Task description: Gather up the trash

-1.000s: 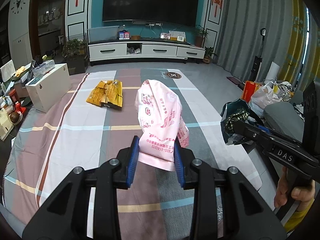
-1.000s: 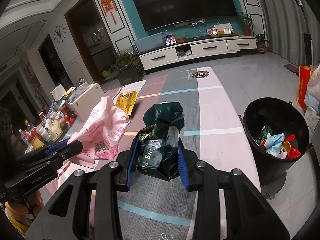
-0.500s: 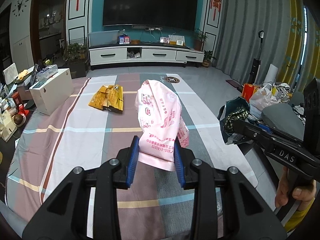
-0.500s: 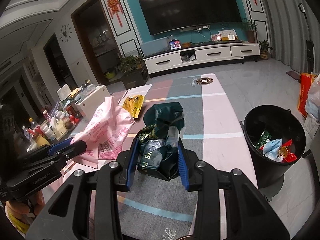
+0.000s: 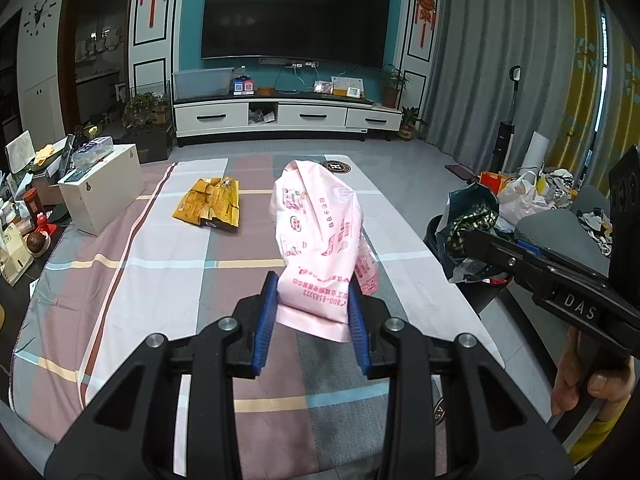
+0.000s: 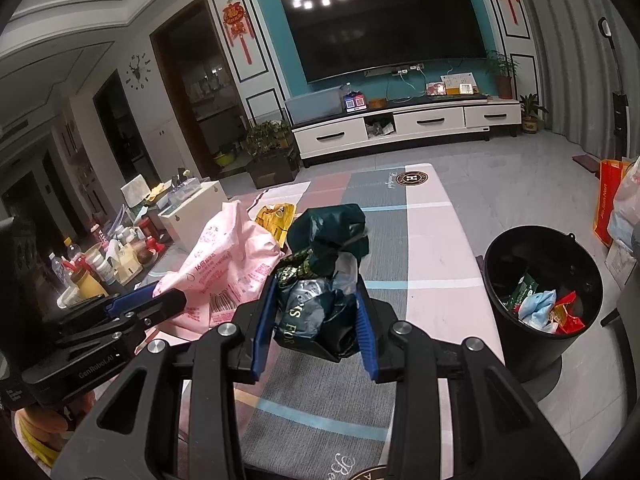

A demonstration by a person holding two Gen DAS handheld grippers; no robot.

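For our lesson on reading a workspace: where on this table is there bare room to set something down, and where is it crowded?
Free: the striped cloth between the white box and the pink bag, nearer than the yellow packet; also the cloth's right strip beside the black bin. Crowded: the left edge, with bottles and jars.

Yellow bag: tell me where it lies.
Left wrist view: the yellow bag lies flat on the tablecloth, between the white box and the held pink bag.
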